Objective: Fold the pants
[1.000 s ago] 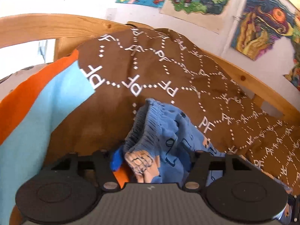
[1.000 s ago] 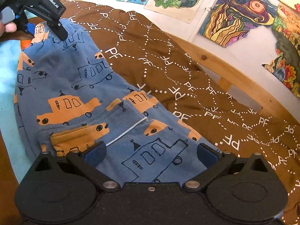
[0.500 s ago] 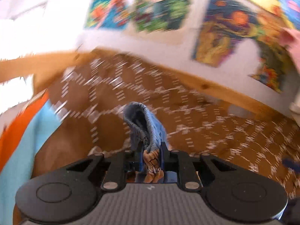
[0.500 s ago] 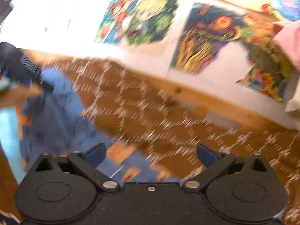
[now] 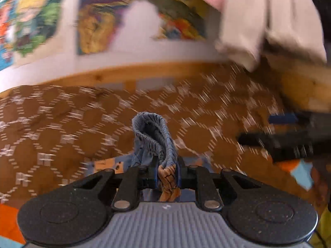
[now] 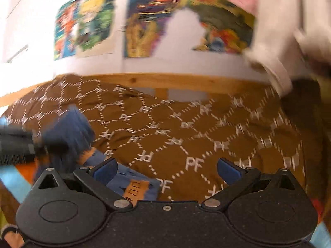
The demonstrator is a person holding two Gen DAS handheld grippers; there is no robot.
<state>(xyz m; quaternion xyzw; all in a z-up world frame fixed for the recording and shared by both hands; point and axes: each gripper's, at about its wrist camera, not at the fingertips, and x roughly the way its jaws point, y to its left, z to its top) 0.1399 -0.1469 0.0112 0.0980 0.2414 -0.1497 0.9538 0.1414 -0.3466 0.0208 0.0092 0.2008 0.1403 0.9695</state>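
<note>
While the left tongs (image 5: 167, 172) pinched the blue pants' (image 5: 154, 136) gathered waistband above the brown bedspread (image 6: 186, 128), the right tongs (image 6: 166, 168) hung spread and empty, the trailing cloth lying toward their left.

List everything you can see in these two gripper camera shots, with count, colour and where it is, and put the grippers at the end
pants: one pair, blue with orange vehicle prints, waistband bunched in the left gripper, the rest trailing over the bedspread.
bedspread: one, brown with white dashed PF pattern, covering the bed.
bed frame: one, light wood, along the wall behind the bedspread.
pictures: several, multicoloured, on the white wall; blurred.
hanging clothes: a few, cream and pink, upper right; blurred.
orange and light blue cloth: patches at the edges.
left gripper: black, shut on the pants.
right gripper: black with blue pads, open, nothing gripped.
</note>
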